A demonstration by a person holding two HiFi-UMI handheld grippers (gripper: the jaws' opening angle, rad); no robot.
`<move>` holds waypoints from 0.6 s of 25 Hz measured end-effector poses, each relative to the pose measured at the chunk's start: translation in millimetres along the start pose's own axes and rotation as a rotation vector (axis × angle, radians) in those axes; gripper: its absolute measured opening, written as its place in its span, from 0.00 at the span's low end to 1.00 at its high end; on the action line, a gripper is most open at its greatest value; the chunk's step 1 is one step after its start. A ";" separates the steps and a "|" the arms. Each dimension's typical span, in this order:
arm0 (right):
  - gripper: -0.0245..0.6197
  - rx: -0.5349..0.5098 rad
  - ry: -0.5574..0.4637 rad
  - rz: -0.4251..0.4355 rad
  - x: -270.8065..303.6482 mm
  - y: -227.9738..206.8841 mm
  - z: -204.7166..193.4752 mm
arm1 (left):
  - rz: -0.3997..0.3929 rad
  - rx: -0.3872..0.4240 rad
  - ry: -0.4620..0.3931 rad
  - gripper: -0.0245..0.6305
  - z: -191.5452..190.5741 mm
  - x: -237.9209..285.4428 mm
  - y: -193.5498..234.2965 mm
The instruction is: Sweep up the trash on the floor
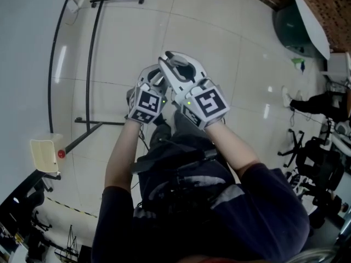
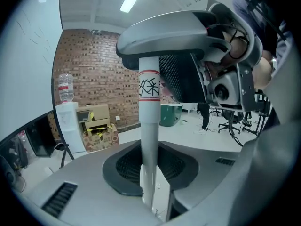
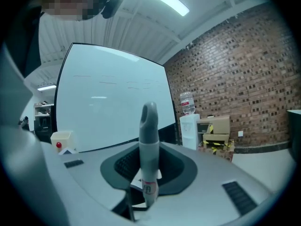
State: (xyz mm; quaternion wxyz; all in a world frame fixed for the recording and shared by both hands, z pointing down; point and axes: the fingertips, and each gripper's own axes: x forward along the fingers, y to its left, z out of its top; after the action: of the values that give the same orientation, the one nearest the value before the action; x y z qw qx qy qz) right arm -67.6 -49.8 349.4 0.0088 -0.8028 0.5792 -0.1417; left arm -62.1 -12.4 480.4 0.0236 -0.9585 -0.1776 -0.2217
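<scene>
A pale broom pole [image 2: 149, 126] with a red band and printed characters stands upright between the jaws of my left gripper [image 2: 149, 178], which is shut on it. Above it in the left gripper view, my right gripper [image 2: 188, 36] sits on what looks like the same pole. In the right gripper view, the pole's grey handle end [image 3: 149, 140] with a hang hole rises between the jaws of my right gripper [image 3: 149, 185], shut on it. Seen from the head, the left gripper [image 1: 151, 78] and right gripper [image 1: 178, 64] are side by side in front of the person's body. No trash is in sight.
A whiteboard on a black stand [image 1: 71, 64] is at the left, with a small yellow box [image 1: 45, 155] near it. A water dispenser [image 2: 68, 121], cardboard boxes [image 2: 99, 126] and a green bin [image 2: 170, 114] line the brick wall. Office chairs [image 1: 312, 163] stand at the right.
</scene>
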 end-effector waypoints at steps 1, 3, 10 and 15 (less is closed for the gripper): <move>0.19 0.009 0.004 -0.017 -0.7 -6.0 -6.2 | -0.006 -0.015 0.008 0.16 -4.7 7.5 -1.6; 0.19 0.029 0.013 -0.058 -4.0 -19.2 -18.5 | -0.024 -0.036 0.023 0.16 -12.9 22.9 -6.0; 0.19 0.078 0.079 -0.151 -15.1 -64.3 -72.5 | -0.085 -0.008 0.090 0.16 -47.3 77.8 -26.4; 0.19 0.091 0.093 -0.194 -20.7 -98.9 -105.5 | -0.092 -0.034 0.127 0.16 -69.7 116.5 -41.7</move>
State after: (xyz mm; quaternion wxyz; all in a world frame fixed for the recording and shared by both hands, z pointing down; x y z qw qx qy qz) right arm -7.0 17.8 463.7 0.0043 -0.8463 0.4917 -0.2052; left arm -8.1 56.5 592.3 0.0083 -0.9335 -0.2160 -0.2859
